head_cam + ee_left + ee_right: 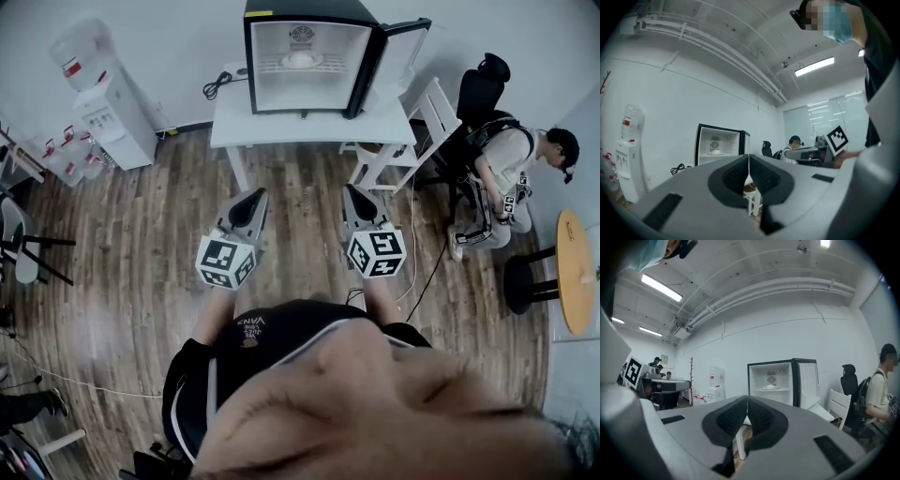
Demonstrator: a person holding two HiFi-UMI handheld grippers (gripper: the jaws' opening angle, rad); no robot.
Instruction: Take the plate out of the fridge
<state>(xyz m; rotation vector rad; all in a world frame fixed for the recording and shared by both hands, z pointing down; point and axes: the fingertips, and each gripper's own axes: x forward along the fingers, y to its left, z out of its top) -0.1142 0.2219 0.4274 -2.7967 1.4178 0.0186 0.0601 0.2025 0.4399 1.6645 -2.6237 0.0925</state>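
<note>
1. The plate [302, 59] is inside the fridge [272, 70]. It sits at the middle of the wire shelf, close to the back wall, with something pale and rounded on it.
2. The fridge is small and black with a white interior. It stands at the back edge of a white table [309, 127], and its door [401, 54] is swung fully open over the table's right end.
3. A coiled black cable [217, 86] lies near the table's back left corner, just beside the fridge.
4. Your left gripper [257, 195] is closed. In the left gripper view its jaws meet along a thin line and nothing is between them.
5. Your right gripper [352, 190] is closed too. In the right gripper view its pads are together and hold nothing.
6. You hold both grippers level, side by side over the wooden floor [122, 253]. They point toward the table and are well short of its front edge, so neither one touches the table, the fridge or the plate.
7. A white chair [417, 122] stands at the table's right end, below the open door.
8. A water dispenser [108, 103] with a bottle on top stands against the wall, off the table's left end.
9. To the right, well apart from the table, a person [506, 173] sits beside a black office chair [480, 89].
10. A round wooden table [574, 272] and a black stool [518, 284] are near that person, at the right edge of the head view.
</note>
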